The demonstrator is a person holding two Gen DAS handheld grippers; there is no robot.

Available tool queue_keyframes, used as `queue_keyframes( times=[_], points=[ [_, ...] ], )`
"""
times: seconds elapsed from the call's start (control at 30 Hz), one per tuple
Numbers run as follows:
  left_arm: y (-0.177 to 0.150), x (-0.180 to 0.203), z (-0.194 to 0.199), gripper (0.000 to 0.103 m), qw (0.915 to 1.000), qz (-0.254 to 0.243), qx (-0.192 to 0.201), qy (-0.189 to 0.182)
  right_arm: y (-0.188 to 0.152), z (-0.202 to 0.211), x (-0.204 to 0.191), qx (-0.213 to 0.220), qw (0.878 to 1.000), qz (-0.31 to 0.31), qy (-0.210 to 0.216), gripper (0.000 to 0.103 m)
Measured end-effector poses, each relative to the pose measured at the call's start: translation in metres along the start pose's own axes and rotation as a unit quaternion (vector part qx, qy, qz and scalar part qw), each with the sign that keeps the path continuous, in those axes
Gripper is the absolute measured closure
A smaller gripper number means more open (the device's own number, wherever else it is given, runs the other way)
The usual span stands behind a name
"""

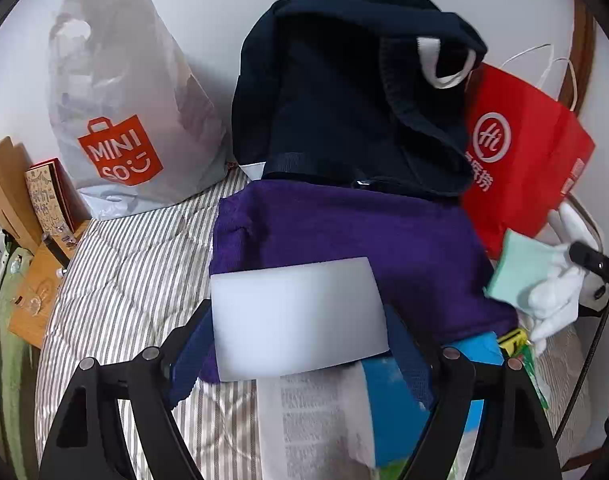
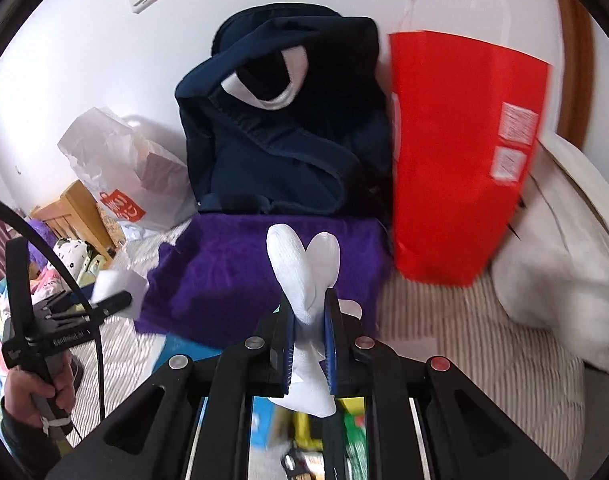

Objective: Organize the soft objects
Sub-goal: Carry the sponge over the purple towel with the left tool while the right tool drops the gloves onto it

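White fabric filled the right tool (image 2: 309, 344): its blue-padded jaws were pinched on a pair of white socks (image 2: 304, 276), held above the folded purple towel (image 2: 264, 272) on the striped bed (image 2: 464, 340). The left tool (image 1: 300, 344) gripped a white foam block (image 1: 296, 316) between spread jaws over the same towel. Risk: the socks were clamped at mid-length, so loose ends could slip free or snag on the towel edge. The block could twist out if the grip was shallow. Motion blur obscured the items below the right tool. The navy backpack (image 2: 280, 140) and red paper bag (image 2: 460, 152) hid whatever lay behind them.
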State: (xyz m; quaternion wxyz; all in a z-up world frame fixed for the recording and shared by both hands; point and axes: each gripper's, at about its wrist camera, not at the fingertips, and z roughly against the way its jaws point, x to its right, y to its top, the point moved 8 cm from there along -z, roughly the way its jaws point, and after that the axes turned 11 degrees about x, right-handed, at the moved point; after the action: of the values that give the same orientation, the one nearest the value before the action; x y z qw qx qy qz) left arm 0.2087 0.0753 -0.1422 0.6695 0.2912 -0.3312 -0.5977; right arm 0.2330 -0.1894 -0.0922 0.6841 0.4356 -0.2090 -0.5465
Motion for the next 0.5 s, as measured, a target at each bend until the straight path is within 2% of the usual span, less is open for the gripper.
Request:
queue_keyframes(
  times=[0.3, 0.5],
  points=[
    [0.008, -0.010, -0.037, 0.021, 0.9999, 0.004, -0.010, 0.002, 0.021, -0.071, -0.020, -0.015, 1.000, 0.005, 0.018, 0.090],
    [0.013, -0.012, -0.058, 0.021, 0.9999, 0.004, -0.016, 0.002, 0.017, -0.119, -0.014, -0.038, 0.999, 0.004, 0.015, 0.090]
  ],
)
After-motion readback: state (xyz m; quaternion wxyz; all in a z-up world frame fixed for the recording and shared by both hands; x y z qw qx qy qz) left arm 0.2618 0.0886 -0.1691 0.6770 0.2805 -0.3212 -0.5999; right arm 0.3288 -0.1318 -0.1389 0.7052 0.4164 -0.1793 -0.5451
